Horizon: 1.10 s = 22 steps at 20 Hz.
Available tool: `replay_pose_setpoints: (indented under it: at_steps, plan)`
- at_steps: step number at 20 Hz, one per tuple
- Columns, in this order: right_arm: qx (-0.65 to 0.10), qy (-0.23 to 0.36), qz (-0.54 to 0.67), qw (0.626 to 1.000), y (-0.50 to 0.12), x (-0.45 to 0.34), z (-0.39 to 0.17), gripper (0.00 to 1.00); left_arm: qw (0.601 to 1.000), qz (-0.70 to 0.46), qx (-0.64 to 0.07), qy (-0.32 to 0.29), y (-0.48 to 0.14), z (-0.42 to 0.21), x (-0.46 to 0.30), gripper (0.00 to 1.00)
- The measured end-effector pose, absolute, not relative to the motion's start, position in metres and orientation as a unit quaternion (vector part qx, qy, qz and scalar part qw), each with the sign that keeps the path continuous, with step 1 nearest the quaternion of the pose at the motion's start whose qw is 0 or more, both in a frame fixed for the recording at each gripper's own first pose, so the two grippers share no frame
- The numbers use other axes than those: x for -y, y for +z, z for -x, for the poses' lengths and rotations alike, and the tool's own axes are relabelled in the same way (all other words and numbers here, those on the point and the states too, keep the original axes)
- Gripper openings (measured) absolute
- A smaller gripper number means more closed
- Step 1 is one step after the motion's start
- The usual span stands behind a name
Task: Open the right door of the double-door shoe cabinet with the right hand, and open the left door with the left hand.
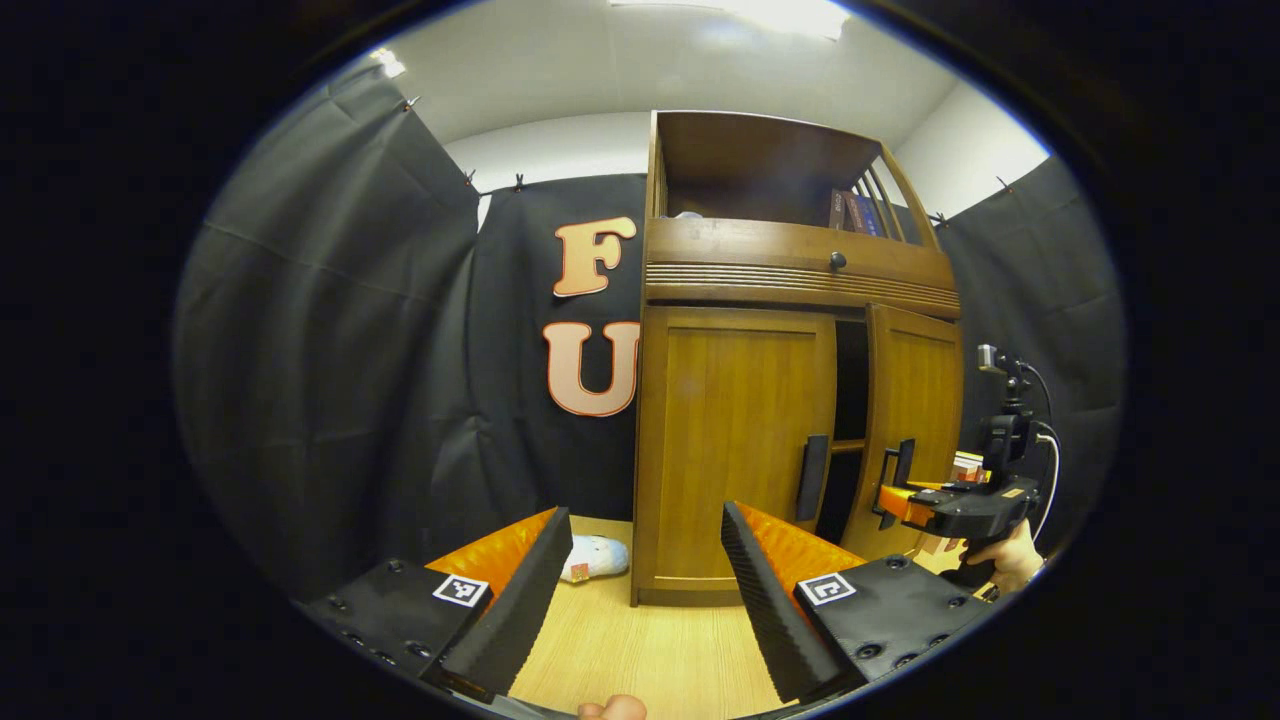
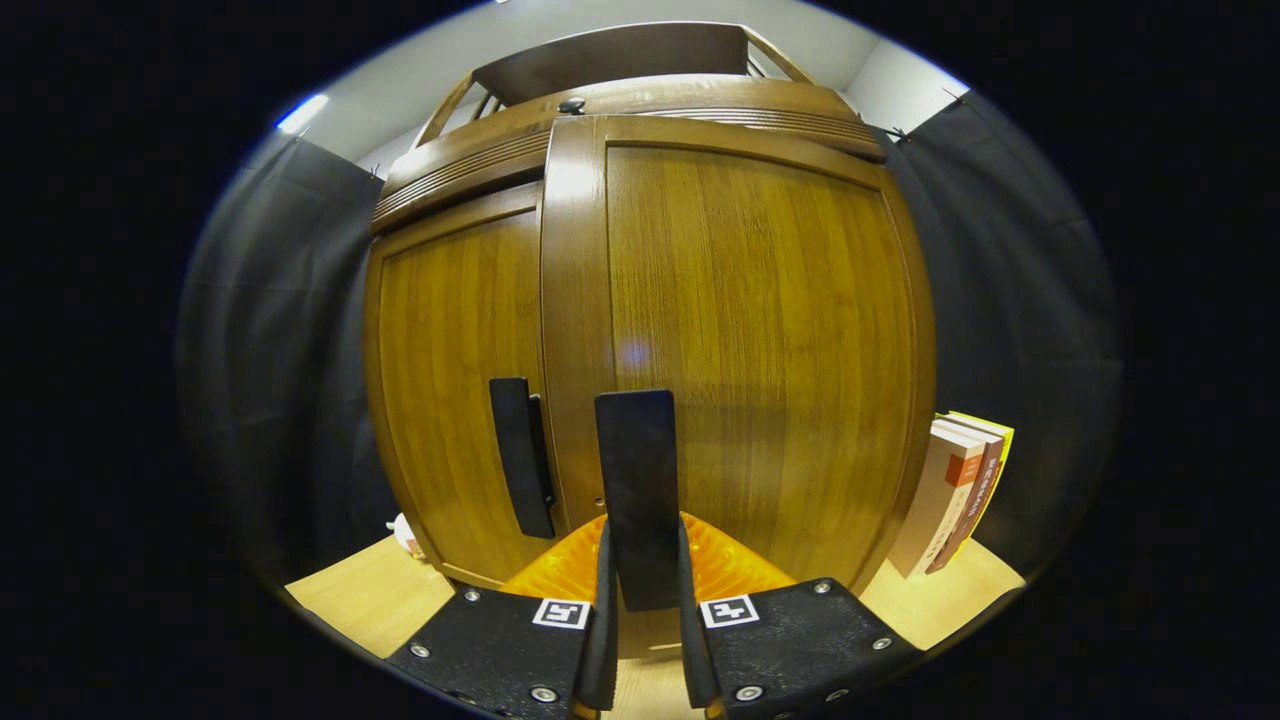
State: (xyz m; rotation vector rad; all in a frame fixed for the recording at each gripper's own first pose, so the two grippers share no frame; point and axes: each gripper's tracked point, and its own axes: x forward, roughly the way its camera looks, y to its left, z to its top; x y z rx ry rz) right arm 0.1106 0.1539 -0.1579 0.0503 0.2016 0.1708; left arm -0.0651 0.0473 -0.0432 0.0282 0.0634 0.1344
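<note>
The wooden shoe cabinet (image 1: 790, 290) stands ahead in the left gripper view. Its left door (image 1: 735, 450) is closed, its black handle (image 1: 812, 478) free. The right door (image 1: 915, 400) is swung partly out, with a dark gap beside it. My right gripper (image 1: 893, 500), held by a hand (image 1: 1012, 562), is at that door's handle (image 1: 900, 468). In the right gripper view my right gripper (image 2: 642, 560) is shut on the right door's black handle (image 2: 635, 470), close to the right door (image 2: 760, 340). My left gripper (image 1: 645, 590) is open, short of the left door.
A drawer with a dark knob (image 1: 838, 261) and an open shelf holding books (image 1: 852, 210) top the cabinet. A white soft object (image 1: 596, 557) lies on the wooden surface left of the cabinet. Upright books (image 2: 955, 495) stand right of the open door.
</note>
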Motion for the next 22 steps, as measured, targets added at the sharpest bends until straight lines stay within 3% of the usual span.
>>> replay_pose_setpoints:
  at_steps: [5, 13, 20, 21, 22]
  plan:
    - [-0.095, 0.09, -0.03, 0.991, -0.156, -0.144, -0.093, 0.26, 0.998, -0.007, -0.037, 0.06, -0.047, 0.07, -0.038, 0.94]
    - [-0.09, 0.083, -0.027, 0.992, -0.15, -0.119, -0.065, 0.26, 0.998, -0.004, -0.038, 0.045, -0.05, 0.082, -0.021, 0.96]
    - [-0.086, 0.067, -0.018, 0.994, -0.143, -0.095, -0.049, 0.18, 0.999, -0.003, -0.039, 0.038, -0.048, 0.089, -0.008, 0.94]
    - [-0.085, 0.063, -0.015, 0.994, -0.143, -0.09, -0.047, 0.11, 0.999, -0.004, -0.039, 0.037, -0.048, 0.089, -0.006, 0.94]
    - [-0.084, 0.061, -0.013, 0.995, -0.143, -0.087, -0.045, 0.16, 0.999, -0.005, -0.039, 0.036, -0.048, 0.09, -0.003, 0.96]
